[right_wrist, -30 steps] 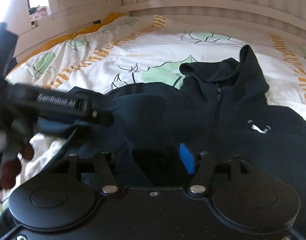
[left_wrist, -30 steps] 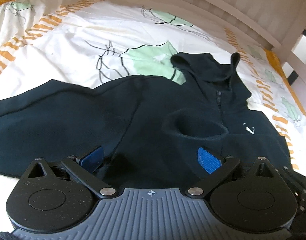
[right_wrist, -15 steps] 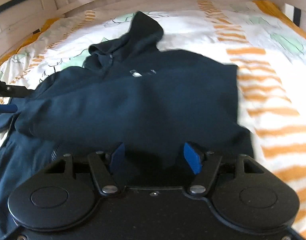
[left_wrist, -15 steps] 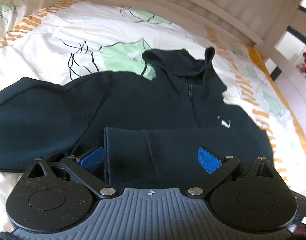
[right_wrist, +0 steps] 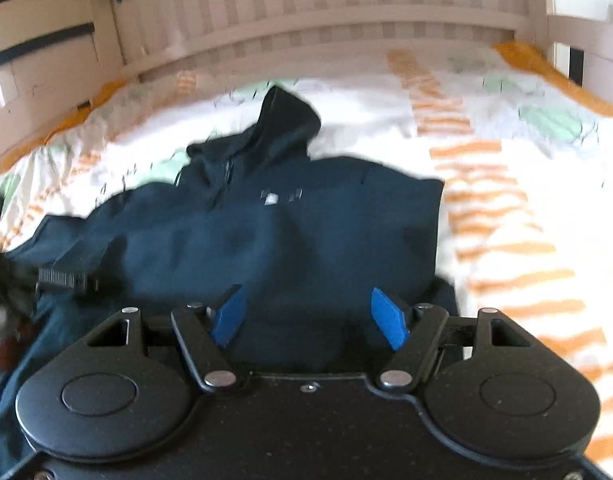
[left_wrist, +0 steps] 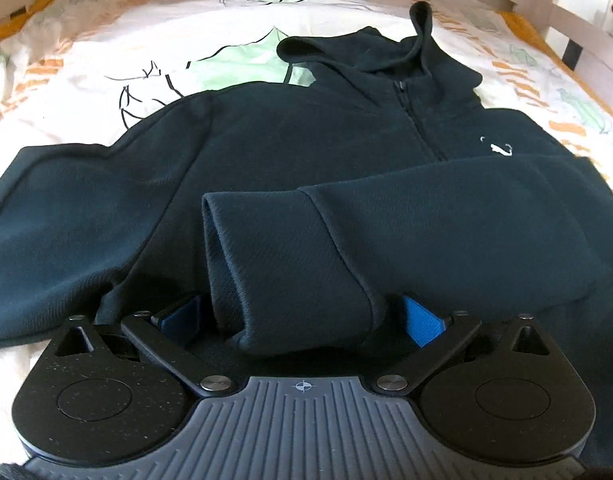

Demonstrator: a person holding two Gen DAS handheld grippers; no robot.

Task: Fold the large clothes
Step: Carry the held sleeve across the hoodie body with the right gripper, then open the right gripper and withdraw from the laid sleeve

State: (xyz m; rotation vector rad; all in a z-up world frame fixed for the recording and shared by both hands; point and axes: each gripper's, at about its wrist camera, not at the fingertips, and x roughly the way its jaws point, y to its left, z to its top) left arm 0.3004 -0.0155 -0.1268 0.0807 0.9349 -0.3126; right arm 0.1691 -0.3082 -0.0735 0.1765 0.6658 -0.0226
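Dark hoodie [left_wrist: 306, 152] lies spread on bed cover [left_wrist: 86, 80] (white, with green and orange print), hood toward headboard [right_wrist: 326, 12]. One sleeve [left_wrist: 386, 232] lies folded across chest, cuff [left_wrist: 290, 264] sitting between fingers of left gripper [left_wrist: 302, 320]. Left jaws stand wide apart, blue pads not pressing cloth. Right gripper [right_wrist: 310, 316] also spread open over lower part of hoodie, holding nothing. Right view blurred.
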